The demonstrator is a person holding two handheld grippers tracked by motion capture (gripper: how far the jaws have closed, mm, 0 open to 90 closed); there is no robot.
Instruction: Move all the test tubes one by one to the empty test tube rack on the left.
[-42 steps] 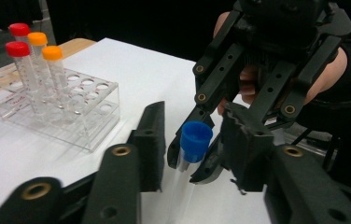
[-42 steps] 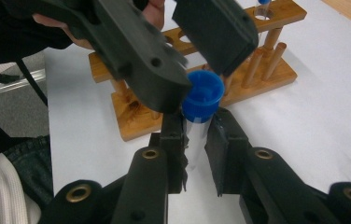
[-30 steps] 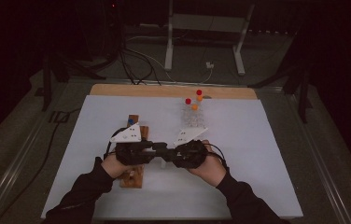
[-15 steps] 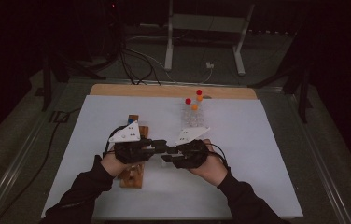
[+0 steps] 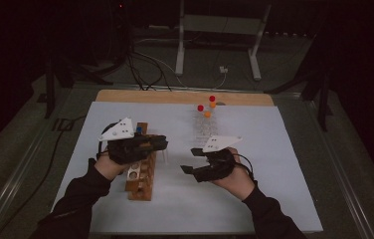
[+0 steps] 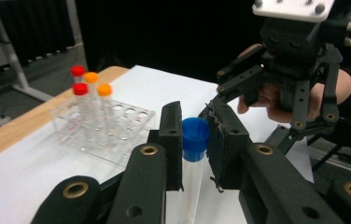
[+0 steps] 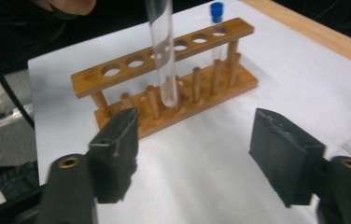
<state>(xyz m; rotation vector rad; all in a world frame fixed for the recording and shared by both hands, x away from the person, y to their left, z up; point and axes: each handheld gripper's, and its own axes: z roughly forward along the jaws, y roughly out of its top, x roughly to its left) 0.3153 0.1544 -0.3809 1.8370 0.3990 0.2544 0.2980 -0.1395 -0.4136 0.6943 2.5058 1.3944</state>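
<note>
My left gripper (image 6: 194, 121) is shut on a clear test tube with a blue cap (image 6: 195, 135), pinched just under the cap. In the high view the left gripper (image 5: 161, 143) hangs over the far part of a wooden tube rack (image 5: 140, 185). The right gripper view shows that held tube (image 7: 162, 56) upright, its round end just above the wooden rack (image 7: 117, 79). My right gripper (image 7: 201, 135) has just been opening, and nothing is between its pads. It sits to the right of the rack (image 5: 189, 160), jaws pointing at it.
A second blue-capped tube (image 7: 216, 14) stands in the end hole of the wooden rack. Farther back a clear plastic rack (image 6: 117, 126) holds red- and orange-capped tubes (image 5: 207, 105). A white sheet (image 5: 274, 149) covers the table, with a wooden strip along its far edge.
The two grippers were close together over the rack; now they are apart. The right gripper has opened and drawn off to the right, and the left has risen a little with the tube.
</note>
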